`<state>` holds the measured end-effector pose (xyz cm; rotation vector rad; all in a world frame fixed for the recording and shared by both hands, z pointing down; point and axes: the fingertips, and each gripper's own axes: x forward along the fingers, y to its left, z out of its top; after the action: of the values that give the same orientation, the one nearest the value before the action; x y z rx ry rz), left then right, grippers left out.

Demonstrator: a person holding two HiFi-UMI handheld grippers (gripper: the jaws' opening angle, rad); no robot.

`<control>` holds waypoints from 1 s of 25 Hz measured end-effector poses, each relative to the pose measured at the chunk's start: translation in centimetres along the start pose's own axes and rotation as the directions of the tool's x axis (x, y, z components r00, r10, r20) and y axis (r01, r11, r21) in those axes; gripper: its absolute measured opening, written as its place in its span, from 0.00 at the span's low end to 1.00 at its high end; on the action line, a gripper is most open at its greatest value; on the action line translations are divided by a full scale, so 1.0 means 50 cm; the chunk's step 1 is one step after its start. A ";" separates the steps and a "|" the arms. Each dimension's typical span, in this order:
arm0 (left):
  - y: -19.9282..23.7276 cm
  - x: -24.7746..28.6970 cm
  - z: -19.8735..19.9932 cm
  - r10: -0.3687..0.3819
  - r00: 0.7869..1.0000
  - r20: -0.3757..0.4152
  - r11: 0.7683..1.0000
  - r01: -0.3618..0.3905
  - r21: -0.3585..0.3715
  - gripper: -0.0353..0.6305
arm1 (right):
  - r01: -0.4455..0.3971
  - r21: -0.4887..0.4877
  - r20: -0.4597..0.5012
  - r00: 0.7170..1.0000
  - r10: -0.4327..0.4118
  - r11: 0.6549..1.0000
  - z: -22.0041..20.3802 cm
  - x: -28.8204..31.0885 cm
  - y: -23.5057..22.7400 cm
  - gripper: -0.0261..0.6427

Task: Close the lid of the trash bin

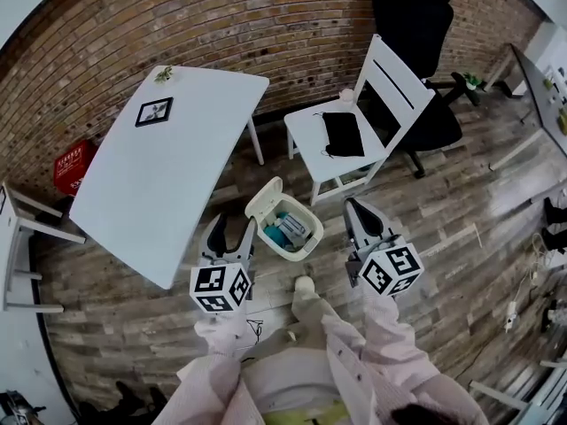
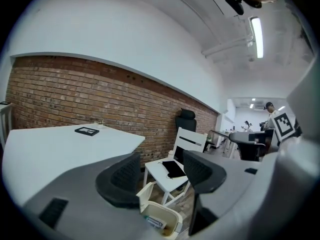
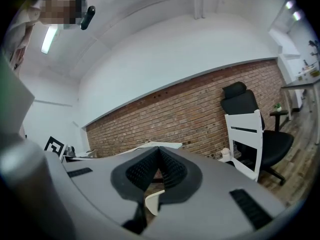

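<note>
Bin (image 1: 306, 244) on the floor (image 1: 443, 228), lid (image 1: 263, 197) raised at its far-left rim, just ahead of the left gripper (image 1: 233, 235), the nearer one, fingers spread and empty; right gripper (image 1: 356, 211), fingers pressed together, hovers right of the bin.

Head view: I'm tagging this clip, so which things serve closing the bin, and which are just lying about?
For the job: bin, its open lid, left gripper, right gripper.
Lying about: table, picture frame, white chair, black cloth, office chair, red box.
</note>
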<state>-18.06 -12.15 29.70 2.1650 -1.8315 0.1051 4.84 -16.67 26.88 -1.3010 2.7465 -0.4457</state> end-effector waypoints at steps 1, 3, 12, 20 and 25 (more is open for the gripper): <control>0.005 0.012 -0.004 0.006 1.000 -0.009 1.000 -0.006 0.000 0.44 | -0.006 0.003 -0.008 1.000 0.006 1.000 -0.003 0.014 -0.008 0.04; 0.017 0.032 -0.011 0.022 0.999 -0.023 1.000 -0.022 -0.008 0.44 | -0.022 0.009 -0.023 0.999 0.022 1.000 -0.009 0.042 -0.021 0.04; 0.055 0.104 -0.056 0.072 0.994 -0.084 0.997 -0.074 -0.023 0.44 | -0.092 0.029 -0.088 0.992 0.094 0.995 -0.046 0.140 -0.063 0.04; 0.096 0.172 -0.131 0.057 0.981 -0.183 0.998 -0.057 0.005 0.44 | -0.106 0.049 -0.186 0.976 0.113 0.993 -0.146 0.205 -0.073 0.04; 0.126 0.225 -0.189 0.027 0.971 -0.238 0.999 -0.018 0.041 0.43 | -0.101 0.060 -0.240 0.964 0.112 0.993 -0.225 0.227 -0.080 0.04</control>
<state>-20.82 -21.11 42.63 2.0551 -1.7296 0.3916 -1.51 -25.20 39.48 -1.1505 2.9638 -0.7009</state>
